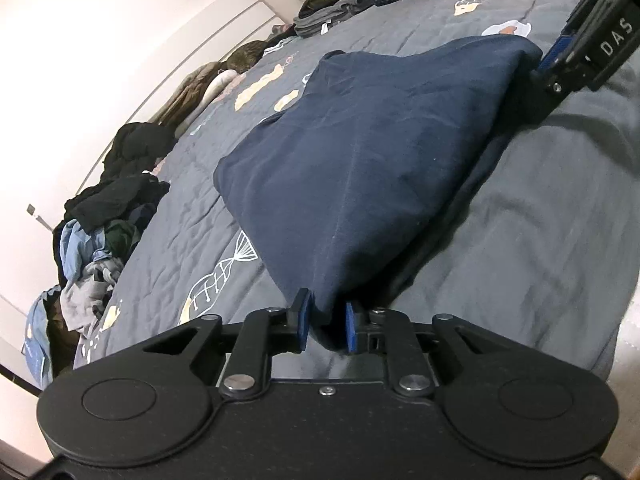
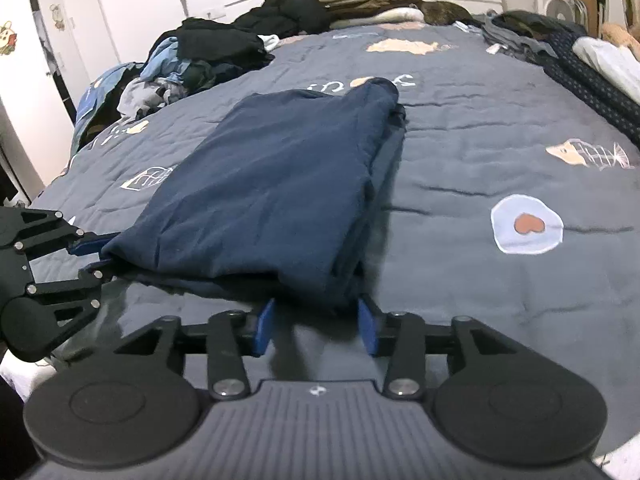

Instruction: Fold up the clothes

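A navy blue garment [image 1: 360, 152] lies folded in layers on the grey bedspread [image 1: 540, 220]; it also shows in the right wrist view [image 2: 272, 192]. My left gripper [image 1: 326, 326] is shut on its near corner, cloth pinched between the blue pads. That gripper shows at the left edge of the right wrist view [image 2: 96, 258]. My right gripper [image 2: 316, 324] has its jaws apart around the garment's other near corner, pads not pressing the cloth. It shows at the top right of the left wrist view [image 1: 548, 68].
A heap of unfolded clothes [image 2: 192, 68] lies at the bed's far left. More dark clothes and a jacket [image 2: 360, 4] lie along the headboard. Folded items [image 2: 580, 56] line the far right edge. The bedspread [image 2: 500, 152] has fish and egg prints.
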Demonstrator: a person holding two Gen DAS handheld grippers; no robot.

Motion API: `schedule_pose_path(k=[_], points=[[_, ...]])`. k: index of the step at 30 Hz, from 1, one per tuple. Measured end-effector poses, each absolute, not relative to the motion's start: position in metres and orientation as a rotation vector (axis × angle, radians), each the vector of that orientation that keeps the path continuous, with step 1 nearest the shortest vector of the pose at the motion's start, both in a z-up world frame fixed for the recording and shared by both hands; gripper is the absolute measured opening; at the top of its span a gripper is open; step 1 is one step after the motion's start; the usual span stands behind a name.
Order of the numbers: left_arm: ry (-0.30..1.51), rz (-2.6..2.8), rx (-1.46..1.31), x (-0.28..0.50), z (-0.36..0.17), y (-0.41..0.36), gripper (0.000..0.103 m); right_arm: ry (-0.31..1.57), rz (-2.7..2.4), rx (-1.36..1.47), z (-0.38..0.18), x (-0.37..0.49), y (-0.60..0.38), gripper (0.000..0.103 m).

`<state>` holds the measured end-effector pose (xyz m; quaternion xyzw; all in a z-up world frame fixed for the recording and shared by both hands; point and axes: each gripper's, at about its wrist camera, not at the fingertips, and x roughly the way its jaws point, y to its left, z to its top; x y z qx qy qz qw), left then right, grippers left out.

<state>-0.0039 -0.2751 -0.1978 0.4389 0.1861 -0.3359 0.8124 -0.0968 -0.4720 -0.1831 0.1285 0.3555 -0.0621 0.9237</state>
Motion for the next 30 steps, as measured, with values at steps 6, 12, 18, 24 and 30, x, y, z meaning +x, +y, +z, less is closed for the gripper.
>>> schedule_pose_path(k=[6,12,18,24,30], points=[[0.414,-0.739,0.942,0.001,-0.192,-0.273,0.009,0.700,-0.138,0.232,-0.183,-0.097,-0.471,0.020],[0.403,-0.752,0.912,0.007,-0.169,-0.262,0.007,0.643,-0.121,0.215,-0.174,-0.102,-0.471,0.015],[0.450,-0.739,0.967,0.014,-0.180,-0.258,0.008,0.682,-0.111,0.235,-0.177,-0.099,-0.474,0.015],[0.430,-0.728,0.993,0.010,-0.187,-0.259,0.018,0.743,-0.128,0.311,-0.174,-0.106,-0.483,0.025],[0.405,-0.730,1.020,0.006,-0.191,-0.264,0.021,0.666,-0.109,0.329,-0.155,-0.119,-0.485,0.038]])
